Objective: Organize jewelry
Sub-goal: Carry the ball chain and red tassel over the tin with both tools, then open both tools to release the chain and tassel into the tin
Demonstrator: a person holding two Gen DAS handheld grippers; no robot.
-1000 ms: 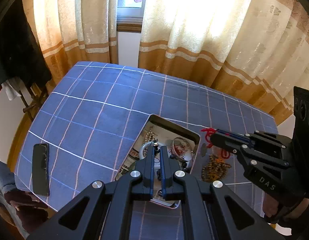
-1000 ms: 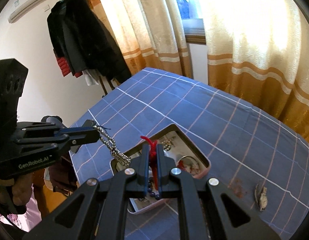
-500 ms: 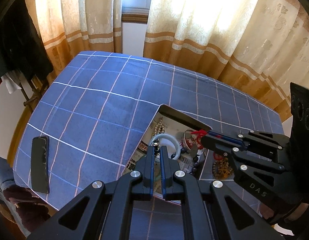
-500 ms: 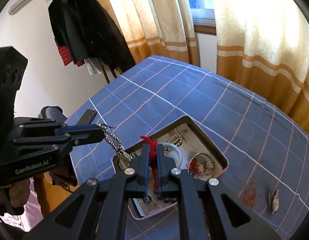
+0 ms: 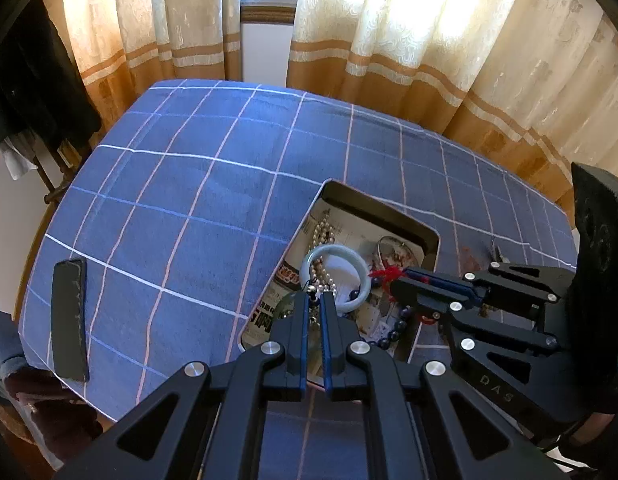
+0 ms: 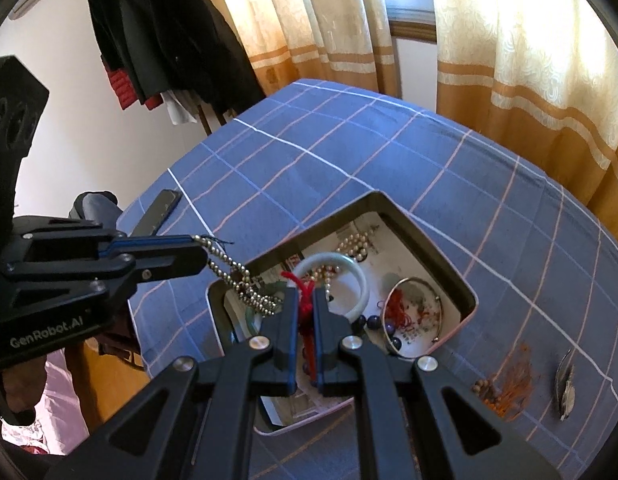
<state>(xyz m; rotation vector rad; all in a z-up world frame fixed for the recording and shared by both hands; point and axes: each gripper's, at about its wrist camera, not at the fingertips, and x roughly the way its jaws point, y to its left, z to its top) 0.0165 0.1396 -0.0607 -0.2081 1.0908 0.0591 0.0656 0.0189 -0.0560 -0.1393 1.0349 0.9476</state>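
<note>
An open rectangular tray (image 5: 383, 209) (image 6: 431, 249) on the blue checked cloth holds a pale jade bangle (image 5: 335, 247) (image 6: 329, 257), a pearl string (image 5: 324, 232) (image 6: 353, 245) and a thin silver bangle (image 6: 413, 280). My left gripper (image 5: 315, 300) (image 6: 197, 247) is shut on a silver bead chain (image 6: 233, 276). The chain's lower end hangs into the tray's near left corner. My right gripper (image 6: 305, 298) (image 5: 393, 280) is shut on a red knotted cord (image 6: 305, 288) (image 5: 383, 274) strung with dark blue beads (image 6: 373, 322), directly over the tray.
A black phone (image 5: 69, 316) (image 6: 161, 212) lies near the cloth's left edge. Right of the tray lie wooden beads with an orange tassel (image 6: 509, 384) and a small watch-like piece (image 6: 565, 388). Curtains hang behind the table, and dark coats (image 6: 169, 40) hang at the left.
Both grippers have sunk toward the tray, which looks larger now. The silver chain and the red cord with blue beads now dangle into the tray.
</note>
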